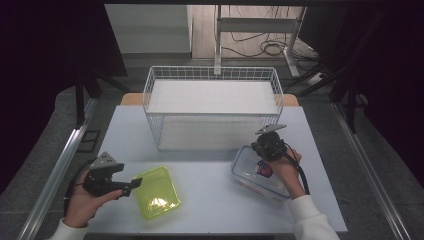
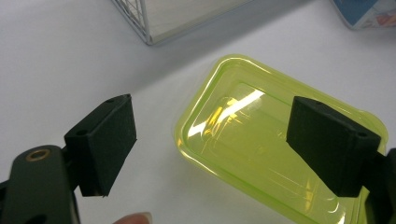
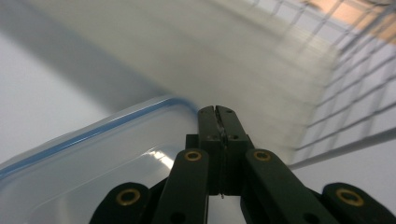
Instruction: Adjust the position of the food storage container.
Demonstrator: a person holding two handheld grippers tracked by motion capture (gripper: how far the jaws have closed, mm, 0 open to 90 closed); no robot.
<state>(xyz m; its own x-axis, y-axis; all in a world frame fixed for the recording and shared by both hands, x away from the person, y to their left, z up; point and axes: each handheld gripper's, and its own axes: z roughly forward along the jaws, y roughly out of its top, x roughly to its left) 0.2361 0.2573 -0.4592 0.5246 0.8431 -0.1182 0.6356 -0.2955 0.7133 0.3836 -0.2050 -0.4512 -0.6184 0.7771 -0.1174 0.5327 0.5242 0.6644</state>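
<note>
Near the white table's front-left corner lies a translucent lime-green rectangular plastic lid, glossy with rounded corners; the left gripper hovers over it with jaws spread, grasping nothing. Toward the front-right edge sits a clear plastic container with a blue-rimmed lid, half hidden under the right gripper, whose jaws are pressed together, empty. Behind them stands a blurred white wire basket.

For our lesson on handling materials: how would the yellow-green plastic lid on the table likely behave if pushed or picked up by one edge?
The yellow-green lid looks thin and see-through, so it is probably light and may flex when lifted by one edge. Its glossy surface and the smooth table suggest it would slide rather than tip when pushed. Lying flat and shallow, it offers little to grip, so it might slip out.
</note>
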